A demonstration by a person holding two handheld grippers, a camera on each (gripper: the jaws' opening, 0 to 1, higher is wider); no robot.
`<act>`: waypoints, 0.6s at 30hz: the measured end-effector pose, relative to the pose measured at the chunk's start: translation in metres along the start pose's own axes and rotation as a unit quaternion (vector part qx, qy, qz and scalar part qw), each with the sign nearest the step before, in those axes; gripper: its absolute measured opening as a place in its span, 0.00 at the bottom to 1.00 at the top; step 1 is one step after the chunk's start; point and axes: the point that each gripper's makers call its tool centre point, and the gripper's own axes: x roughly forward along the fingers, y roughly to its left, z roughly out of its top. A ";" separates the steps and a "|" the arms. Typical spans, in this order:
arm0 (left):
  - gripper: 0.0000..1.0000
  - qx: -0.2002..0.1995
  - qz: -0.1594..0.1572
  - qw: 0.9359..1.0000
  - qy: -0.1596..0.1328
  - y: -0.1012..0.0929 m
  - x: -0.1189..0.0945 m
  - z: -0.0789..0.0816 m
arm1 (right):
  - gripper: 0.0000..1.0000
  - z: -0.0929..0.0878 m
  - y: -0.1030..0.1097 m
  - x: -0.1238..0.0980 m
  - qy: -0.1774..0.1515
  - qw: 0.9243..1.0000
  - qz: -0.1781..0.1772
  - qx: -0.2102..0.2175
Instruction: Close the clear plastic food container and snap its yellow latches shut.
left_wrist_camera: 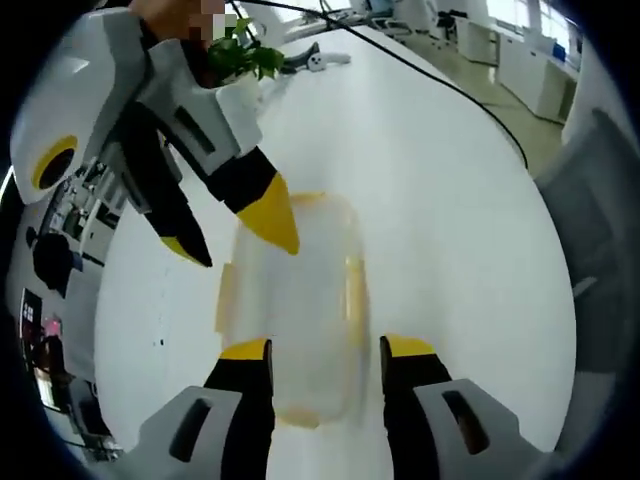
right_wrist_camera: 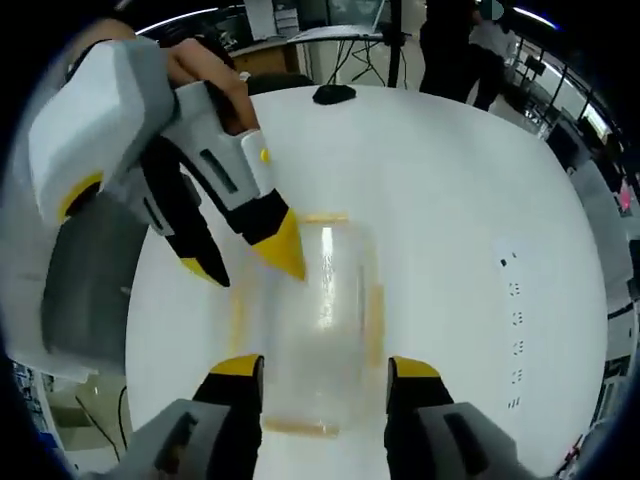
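While jaws gape, container (left_wrist_camera: 295,310) lies between.

Tabletop (left_wrist_camera: 440,200): plain white. Food container (left_wrist_camera: 295,300): clear plastic, with yellow latches (left_wrist_camera: 354,290) along its edges. Left gripper (left_wrist_camera: 325,365) and right gripper (right_wrist_camera: 325,375): grey-white bodies, black fingers (left_wrist_camera: 250,400) tipped yellow. Plant (left_wrist_camera: 245,55) at the far end: green leaves. Cable (left_wrist_camera: 440,80): black.

Left gripper (left_wrist_camera: 325,350): jaws parted, pointing forward. Right gripper (right_wrist_camera: 325,368): jaws likewise parted. Each enters the other's view from upper left, yellow tips angled downward, apparently apart. A hand (right_wrist_camera: 205,75) grips the left gripper's body.
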 end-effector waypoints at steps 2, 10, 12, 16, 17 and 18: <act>0.41 0.001 0.001 1.000 0.001 0.001 -0.002 -0.001 | 0.50 -0.001 0.004 -0.001 0.001 1.000 -0.002 -0.001; 0.45 -0.003 -0.001 1.000 0.003 0.008 -0.008 -0.005 | 0.56 -0.005 0.014 0.000 0.003 1.000 -0.014 -0.002; 0.48 -0.004 -0.001 1.000 0.004 0.009 -0.009 -0.006 | 0.56 -0.007 0.017 0.000 0.004 1.000 -0.015 0.000; 0.51 -0.003 -0.002 1.000 0.007 0.012 -0.011 -0.009 | 0.57 -0.008 0.020 0.000 0.002 1.000 -0.021 0.000; 0.53 -0.003 -0.002 1.000 0.009 0.012 -0.011 -0.011 | 0.57 -0.009 0.021 0.000 0.003 1.000 -0.023 0.000; 0.54 -0.001 -0.003 1.000 0.010 0.013 -0.011 -0.012 | 0.58 -0.009 0.021 0.000 0.003 1.000 -0.024 0.000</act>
